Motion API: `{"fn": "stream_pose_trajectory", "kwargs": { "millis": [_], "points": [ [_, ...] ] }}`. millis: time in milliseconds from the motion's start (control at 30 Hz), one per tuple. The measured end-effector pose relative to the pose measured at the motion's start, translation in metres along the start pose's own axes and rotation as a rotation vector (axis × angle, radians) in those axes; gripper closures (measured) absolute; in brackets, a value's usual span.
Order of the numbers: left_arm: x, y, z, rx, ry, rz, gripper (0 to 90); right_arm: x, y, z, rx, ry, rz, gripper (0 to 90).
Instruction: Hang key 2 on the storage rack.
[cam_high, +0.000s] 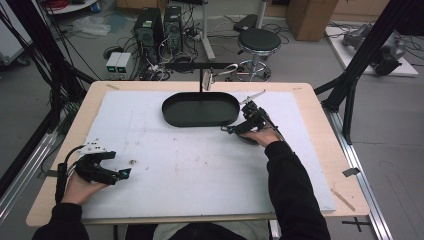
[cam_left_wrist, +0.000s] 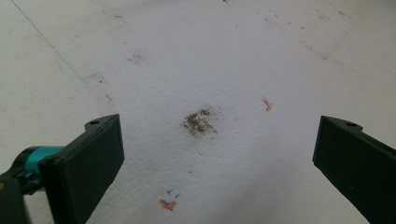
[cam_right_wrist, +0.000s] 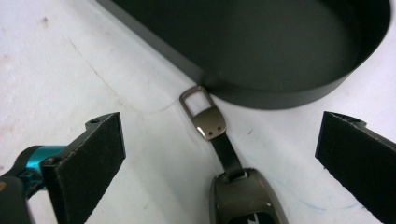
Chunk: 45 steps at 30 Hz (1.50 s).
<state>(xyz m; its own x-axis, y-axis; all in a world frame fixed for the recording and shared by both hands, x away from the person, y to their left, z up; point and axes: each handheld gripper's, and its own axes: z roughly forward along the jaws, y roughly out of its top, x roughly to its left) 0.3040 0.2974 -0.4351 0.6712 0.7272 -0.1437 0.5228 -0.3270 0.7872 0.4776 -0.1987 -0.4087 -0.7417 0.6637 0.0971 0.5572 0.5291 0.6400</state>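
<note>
Item: key fob (cam_right_wrist: 246, 198), dark metallic, with short black strap and metal buckle loop (cam_right_wrist: 201, 109). Location: lying flat on the white foam mat (cam_high: 200, 165) covering the desk (cam_high: 325, 125), just near-right of the black oval tray (cam_high: 201, 109); the loop end touches or all but touches the tray wall, and which of the two cannot be told

Right gripper (cam_right_wrist: 219, 154): jaws wide apart, holding nothing, one on each side of the fob with clear mat between each pad and the fob. In the high view the right gripper (cam_high: 248, 125) sits low at the tray's near-right corner

Left gripper (cam_left_wrist: 215, 158): jaws wide apart, empty, over bare stained mat at the near-left of the desk (cam_high: 102, 169), well apart from tray and fob

Work in hand, as judged: grasping the fob, probably for the tray

Risks:
- Fob lies flat and thin; jaws closing too high would likely skate over its smooth casing and miss
- Jaws closing too low could dig into the soft foam and stall
- Grip taken on the strap alone would leave the body dangling, so it could swing against the tray wall
- An off-centre squeeze could pivot the fob and push the loop under or against the tray, nudging the tray
- The far jaw has little room beside the tray wall and may strike it
</note>
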Motion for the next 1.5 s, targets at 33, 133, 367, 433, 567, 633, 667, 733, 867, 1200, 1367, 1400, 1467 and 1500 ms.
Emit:
{"fn": "stream_pose_trajectory", "kwargs": {
  "millis": [33, 133, 367, 433, 567, 633, 667, 733, 867, 1200, 1367, 1400, 1467, 1500],
  "points": [
    [0.000, 0.000, 0.000, 0.000, -0.001, 0.001, 2.5, 0.000, -0.001, 0.002, 0.012, 0.004, 0.003, 0.8],
    [0.000, 0.000, 0.000, 0.001, -0.001, 0.001, 2.4, 0.000, -0.003, 0.008, 0.049, 0.010, -0.001, 1.4],
    [0.000, 0.000, 0.000, 0.003, -0.001, 0.001, 2.5, 0.001, -0.007, 0.020, 0.132, 0.010, -0.014, 24.8],
    [0.000, 0.000, 0.000, 0.004, -0.001, 0.004, 2.5, 0.001, -0.006, 0.021, 0.128, 0.017, -0.022, 30.4],
    [0.000, 0.000, 0.000, 0.002, 0.001, 0.002, 2.5, 0.002, -0.006, 0.019, 0.127, 0.023, -0.055, 59.0],
    [0.000, 0.000, 0.000, 0.003, 0.001, 0.002, 2.5, 0.000, -0.006, 0.018, 0.132, 0.014, -0.047, 71.5],
    [0.000, 0.000, 0.000, 0.003, 0.001, 0.002, 2.5, -0.002, -0.007, 0.017, 0.131, 0.020, -0.035, 73.5],
    [0.000, 0.000, 0.000, 0.003, 0.002, 0.003, 2.4, -0.005, -0.007, 0.017, 0.128, 0.037, -0.020, 76.4],
    [0.000, 0.000, 0.001, 0.005, 0.001, 0.006, 2.5, -0.002, -0.006, 0.017, 0.127, 0.029, -0.021, 84.3],
    [0.000, 0.000, 0.001, 0.006, 0.001, 0.006, 2.5, 0.000, -0.006, 0.014, 0.120, 0.031, -0.039, 87.0],
    [0.000, 0.000, 0.000, 0.005, 0.002, 0.004, 2.5, 0.001, -0.006, 0.010, 0.112, 0.035, -0.036, 87.2],
    [0.000, 0.000, 0.000, 0.004, 0.001, 0.002, 2.5, 0.001, -0.006, 0.009, 0.111, 0.035, -0.038, 87.2],
    [0.000, 0.000, 0.000, 0.005, 0.002, 0.004, 2.5, 0.002, -0.006, 0.007, 0.107, 0.036, -0.040, 87.2],
    [0.000, 0.000, 0.000, 0.003, 0.002, 0.002, 2.5, 0.003, -0.006, 0.006, 0.109, 0.039, -0.038, 87.2]
  ]
}}
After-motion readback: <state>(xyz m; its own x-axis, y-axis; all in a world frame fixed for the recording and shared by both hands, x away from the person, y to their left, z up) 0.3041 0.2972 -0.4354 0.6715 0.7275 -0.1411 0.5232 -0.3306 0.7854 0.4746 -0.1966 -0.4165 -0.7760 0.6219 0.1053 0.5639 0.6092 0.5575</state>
